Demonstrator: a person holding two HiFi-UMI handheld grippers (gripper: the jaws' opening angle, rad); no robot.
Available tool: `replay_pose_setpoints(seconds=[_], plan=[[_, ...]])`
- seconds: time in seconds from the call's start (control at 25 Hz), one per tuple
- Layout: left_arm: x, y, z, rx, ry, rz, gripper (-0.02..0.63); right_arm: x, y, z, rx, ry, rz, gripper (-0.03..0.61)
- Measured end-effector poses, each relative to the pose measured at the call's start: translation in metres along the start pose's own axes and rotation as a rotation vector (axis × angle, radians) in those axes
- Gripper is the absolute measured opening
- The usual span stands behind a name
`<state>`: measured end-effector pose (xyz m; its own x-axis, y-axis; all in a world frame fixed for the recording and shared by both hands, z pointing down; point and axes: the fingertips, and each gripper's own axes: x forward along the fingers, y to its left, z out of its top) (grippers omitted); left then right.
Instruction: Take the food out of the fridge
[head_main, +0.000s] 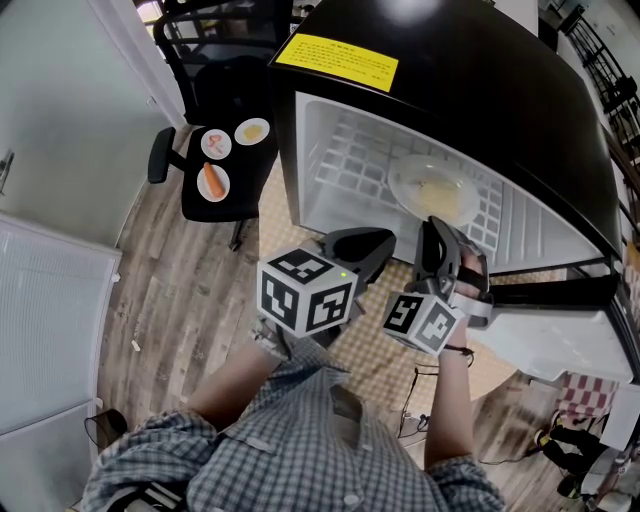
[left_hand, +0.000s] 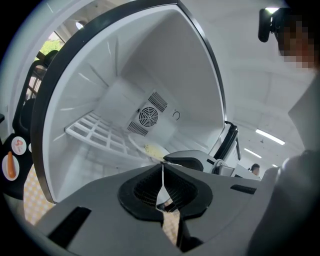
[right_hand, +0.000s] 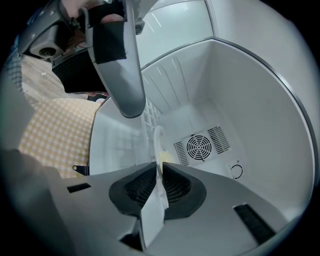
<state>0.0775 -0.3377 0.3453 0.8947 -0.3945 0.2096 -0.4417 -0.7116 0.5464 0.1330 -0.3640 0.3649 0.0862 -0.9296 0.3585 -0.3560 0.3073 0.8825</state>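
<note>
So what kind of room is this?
Probably an office or lab room: an open black mini fridge on a wood floor, an office chair holding plates of food, and strip lights overhead.

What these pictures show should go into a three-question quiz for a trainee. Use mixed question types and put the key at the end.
1. True or false: the left gripper and the right gripper both have their jaws shut, with nothing held.
2. How many plates stand on the black chair? A) one B) three C) five
3. In a few words: what does the food plate inside the open fridge rest on?

Key
1. True.
2. B.
3. The white wire shelf.
</note>
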Motion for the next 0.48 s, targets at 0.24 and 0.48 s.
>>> replay_pose_setpoints(seconds=[0.24,0.48], plan=[[0.006,0.009,0.000,-0.096,-0.017,0.001,0.071,-0.007,0.003,0.002,-0.007,-0.005,0.005,0.013],[0.013,0.011,-0.001,-0.133,-0.020,-0.003,0.084,-0.015,0.006,0.004,0.013,-0.019,0.015,0.014]])
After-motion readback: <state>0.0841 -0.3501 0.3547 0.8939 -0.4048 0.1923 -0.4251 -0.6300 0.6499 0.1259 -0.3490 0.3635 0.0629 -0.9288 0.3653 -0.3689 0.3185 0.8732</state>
